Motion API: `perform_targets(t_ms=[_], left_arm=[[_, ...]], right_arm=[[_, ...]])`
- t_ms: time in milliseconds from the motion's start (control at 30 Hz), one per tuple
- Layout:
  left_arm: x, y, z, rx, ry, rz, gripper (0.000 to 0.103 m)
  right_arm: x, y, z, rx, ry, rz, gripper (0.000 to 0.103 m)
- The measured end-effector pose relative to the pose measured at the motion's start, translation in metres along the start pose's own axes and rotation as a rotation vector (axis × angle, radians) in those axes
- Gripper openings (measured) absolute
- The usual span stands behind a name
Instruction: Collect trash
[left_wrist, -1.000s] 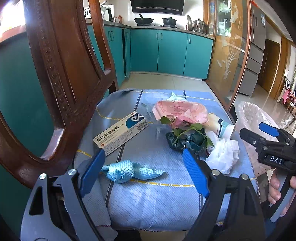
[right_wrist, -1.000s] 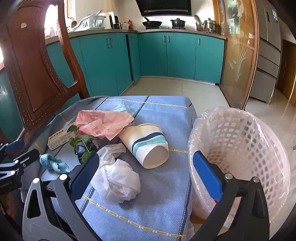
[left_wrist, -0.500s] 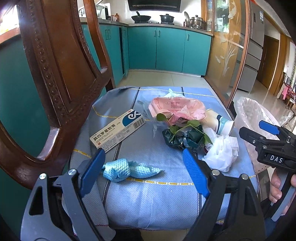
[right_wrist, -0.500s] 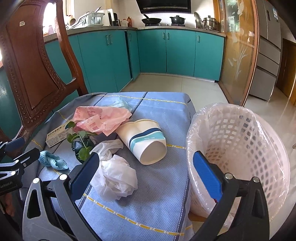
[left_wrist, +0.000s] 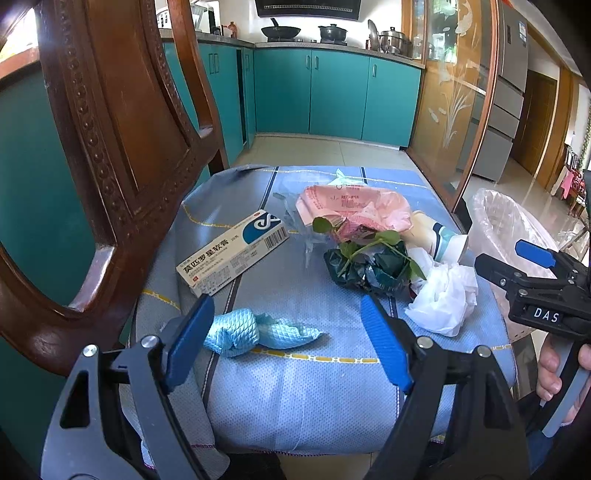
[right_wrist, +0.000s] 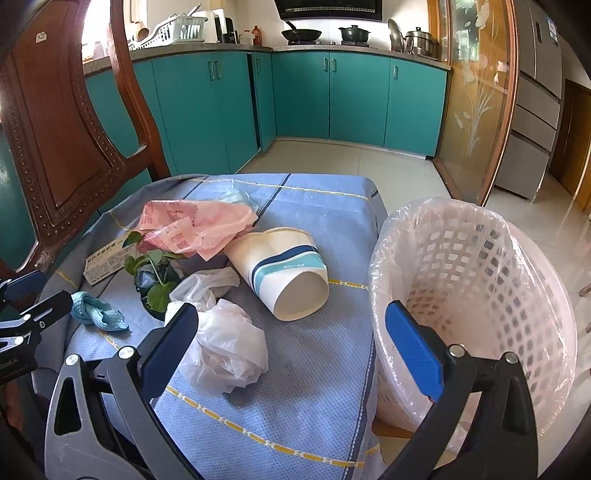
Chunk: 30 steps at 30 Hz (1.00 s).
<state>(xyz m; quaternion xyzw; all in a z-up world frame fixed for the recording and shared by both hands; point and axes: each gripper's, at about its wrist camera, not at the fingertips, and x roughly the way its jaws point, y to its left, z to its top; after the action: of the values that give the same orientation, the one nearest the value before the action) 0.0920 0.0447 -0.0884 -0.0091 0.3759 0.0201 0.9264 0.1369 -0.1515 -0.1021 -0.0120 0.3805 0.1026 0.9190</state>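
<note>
In the left wrist view, the left tool (left_wrist: 286, 338) hangs with its blue pads spread wide and nothing between them, above the near edge of the blue cloth-covered counter (left_wrist: 295, 387). Just ahead of its left pad lies a crumpled light-blue mesh cloth (left_wrist: 255, 332). Further ahead to the left rests a white and blue cardboard medicine box (left_wrist: 232, 253). Ahead and slightly right sits a dark green crumpled wrapper with a leafy green sprig (left_wrist: 369, 264), touching a pink printed plastic bag (left_wrist: 351, 208) beyond it. To the right of the right pad lies a crumpled white plastic bag (left_wrist: 443, 299), with a tipped paper cup with blue bands (left_wrist: 439, 232) behind it. The right tool (left_wrist: 535, 269) enters from the right edge, in front of the white lattice waste basket lined with clear plastic (left_wrist: 502, 221).

In the right wrist view, the right tool (right_wrist: 291, 343) is also wide open and holds nothing. The white plastic bag (right_wrist: 221, 350) lies just beside its left pad, the paper cup (right_wrist: 284, 273) ahead between the pads on its side, and the waste basket (right_wrist: 476, 295) stands to the right, against the counter's (right_wrist: 295, 387) edge. The left tool (right_wrist: 22, 314) shows at the far left, near the mesh cloth (right_wrist: 96, 312).
</note>
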Motion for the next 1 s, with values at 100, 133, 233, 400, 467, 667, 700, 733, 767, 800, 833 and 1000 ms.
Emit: perform_targets(t_ms=[100, 133, 233, 400, 467, 667, 700, 733, 767, 800, 833, 1000], left_arm=[[0.0005, 0.0, -0.0018, -0.002, 0.005, -0.003, 0.082], [0.0007, -0.0003, -0.0021, -0.002, 0.006, -0.003, 0.082], [0.0012, -0.0012, -0.0029, 0.0, 0.008, -0.005, 0.082], [0.0024, 0.0001, -0.004, -0.003, 0.013, -0.005, 0.082], [0.0026, 0.0003, -0.0043, -0.005, 0.015, -0.005, 0.082], [0.0025, -0.0009, -0.0052, -0.002, 0.017, -0.007, 0.082], [0.0028, -0.0012, -0.0053, -0.001, 0.018, -0.008, 0.082], [0.0031, -0.0014, -0.0056, -0.001, 0.019, -0.007, 0.082], [0.0032, -0.0016, -0.006, -0.001, 0.019, -0.007, 0.082], [0.0034, -0.0017, -0.0063, -0.002, 0.02, -0.007, 0.082], [0.0035, -0.002, -0.0067, -0.002, 0.021, -0.008, 0.082], [0.0031, -0.0026, -0.0076, 0.001, 0.021, -0.011, 0.082]], right_arm=[[0.0, 0.0015, -0.0005, -0.011, 0.001, -0.007, 0.1], [0.0006, 0.0017, -0.0006, -0.013, 0.002, -0.008, 0.1], [0.0013, 0.0027, -0.0015, -0.02, 0.006, -0.009, 0.1], [0.0021, 0.0024, -0.0018, -0.015, 0.008, -0.012, 0.1], [0.002, 0.0016, -0.0019, -0.011, 0.009, -0.01, 0.1], [0.0013, 0.0009, -0.0024, -0.009, 0.01, -0.007, 0.1], [0.001, 0.001, -0.0024, -0.01, 0.01, -0.007, 0.1], [0.0012, 0.0011, -0.0024, -0.01, 0.01, -0.008, 0.1], [0.0011, 0.0011, -0.0024, -0.01, 0.01, -0.008, 0.1], [0.001, 0.001, -0.0025, -0.01, 0.01, -0.006, 0.1], [0.0008, 0.0009, -0.0026, -0.01, 0.011, -0.005, 0.1], [0.0008, 0.0014, -0.0026, -0.015, 0.012, -0.009, 0.1]])
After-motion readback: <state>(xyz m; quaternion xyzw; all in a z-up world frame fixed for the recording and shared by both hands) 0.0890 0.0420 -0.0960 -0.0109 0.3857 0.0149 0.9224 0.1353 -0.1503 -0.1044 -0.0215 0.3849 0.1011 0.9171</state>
